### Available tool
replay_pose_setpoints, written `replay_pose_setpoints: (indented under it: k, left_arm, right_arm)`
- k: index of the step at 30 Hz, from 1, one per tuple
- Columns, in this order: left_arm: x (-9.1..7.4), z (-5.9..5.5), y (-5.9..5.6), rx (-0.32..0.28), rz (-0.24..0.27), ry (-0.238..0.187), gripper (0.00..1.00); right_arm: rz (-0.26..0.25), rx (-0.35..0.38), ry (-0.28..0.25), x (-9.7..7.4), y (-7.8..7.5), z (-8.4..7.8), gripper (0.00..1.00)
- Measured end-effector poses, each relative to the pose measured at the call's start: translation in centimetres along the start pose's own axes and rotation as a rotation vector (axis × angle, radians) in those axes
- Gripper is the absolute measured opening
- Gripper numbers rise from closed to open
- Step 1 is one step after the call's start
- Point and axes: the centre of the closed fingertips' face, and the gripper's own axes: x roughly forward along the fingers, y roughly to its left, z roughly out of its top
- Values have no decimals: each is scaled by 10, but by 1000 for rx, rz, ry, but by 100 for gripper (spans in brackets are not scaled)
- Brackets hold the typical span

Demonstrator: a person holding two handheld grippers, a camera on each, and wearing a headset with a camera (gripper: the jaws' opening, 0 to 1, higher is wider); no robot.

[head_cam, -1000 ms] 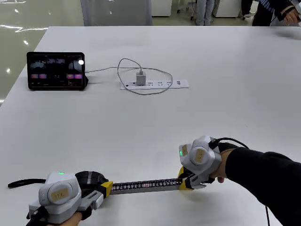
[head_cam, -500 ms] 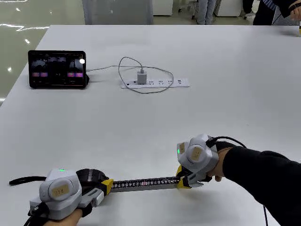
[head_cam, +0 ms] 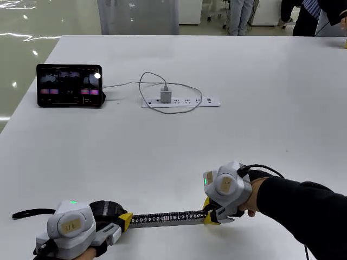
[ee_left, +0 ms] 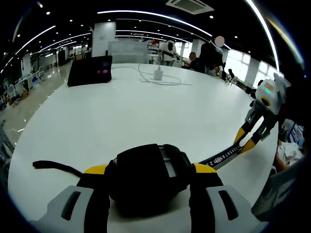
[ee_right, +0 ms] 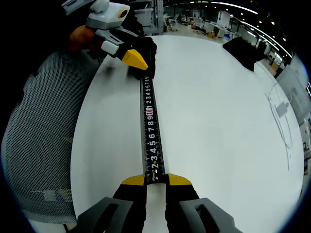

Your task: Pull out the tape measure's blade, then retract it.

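Note:
The black tape measure case (head_cam: 107, 210) lies near the table's front edge, and my left gripper (head_cam: 120, 219) is shut on it; in the left gripper view the case (ee_left: 148, 177) sits between the yellow-tipped jaws. Its numbered blade (head_cam: 167, 218) runs right across the table to my right gripper (head_cam: 208, 215), which is shut on the blade's end. In the right gripper view the blade (ee_right: 151, 131) stretches away from the jaws to the case (ee_right: 146, 52) held by the left gripper (ee_right: 130, 52). A black wrist strap (head_cam: 30, 213) trails left of the case.
A tablet (head_cam: 69, 85) stands at the back left with its screen lit. A white power strip (head_cam: 181, 101) with a charger and looped cable (head_cam: 162, 89) lies at the middle back. The white table (head_cam: 244, 108) stretches wide. People stand beyond the far edge.
The right gripper has moved a little left toward the case, and the exposed blade is slightly shorter. The head camera has tilted, shifting the whole scene down.

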Motion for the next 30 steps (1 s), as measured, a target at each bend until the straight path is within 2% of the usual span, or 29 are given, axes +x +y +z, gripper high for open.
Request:
replay_pose_setpoints:
  k: [4,7,22,25,30]
  left_arm:
    - [0,0,0,-1,-2,-1,62]
    - [0,0,0,-3,-3,-3,62]
    - [0,0,0,-7,-10,-12,62]
    - [0,0,0,-8,-10,-14,62]
    - [1,0,0,-8,-11,-11,62]
  right_arm:
    - [-3,-14,5,1,0,1,10]
    - [-2,11,-4,1,-1,2,10]
    - [-6,10,1,4,1,7,10]
    - [-5,-39,1,4,1,7,10]
    - [-1,-12,-23,4,1,9,10]
